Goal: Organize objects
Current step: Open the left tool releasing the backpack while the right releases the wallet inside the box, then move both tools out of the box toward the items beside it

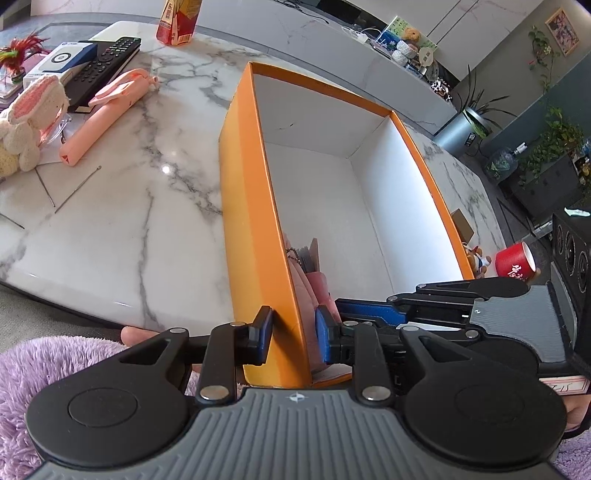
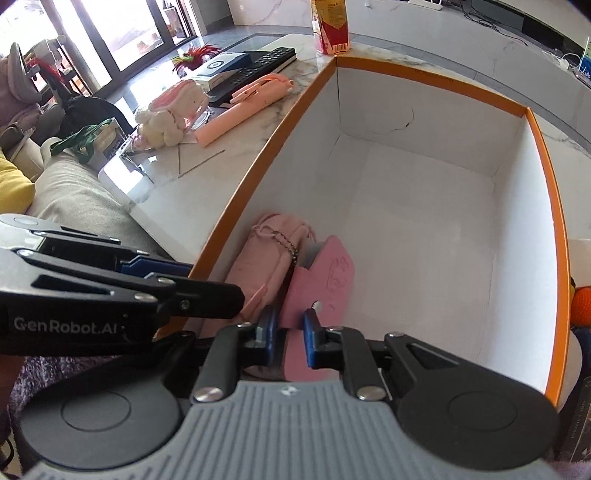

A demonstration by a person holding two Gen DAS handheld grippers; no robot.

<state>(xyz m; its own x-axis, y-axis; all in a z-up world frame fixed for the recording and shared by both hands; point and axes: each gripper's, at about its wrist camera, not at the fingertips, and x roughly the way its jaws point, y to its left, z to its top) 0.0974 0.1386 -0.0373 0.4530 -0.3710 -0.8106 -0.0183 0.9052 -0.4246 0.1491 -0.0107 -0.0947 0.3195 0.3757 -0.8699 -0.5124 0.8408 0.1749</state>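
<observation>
An orange box (image 1: 243, 206) with a white inside stands on the marble table; it also shows in the right wrist view (image 2: 436, 75). My left gripper (image 1: 293, 334) straddles the box's near left wall, one finger outside and one inside, with a gap to the inner finger. My right gripper (image 2: 290, 334) is inside the box at its near end, shut on a pink card-like item (image 2: 325, 277). A pink pouch (image 2: 266, 254) with a bead chain lies beside it against the left wall. The right gripper also shows in the left wrist view (image 1: 373, 314).
On the table left of the box lie a pink folding fan (image 1: 107, 110), a crocheted bunny (image 1: 26, 122), a black remote (image 1: 107, 62), a white-blue carton (image 1: 59, 61) and a drink carton (image 1: 179, 20). A red cup (image 1: 515, 260) stands at right.
</observation>
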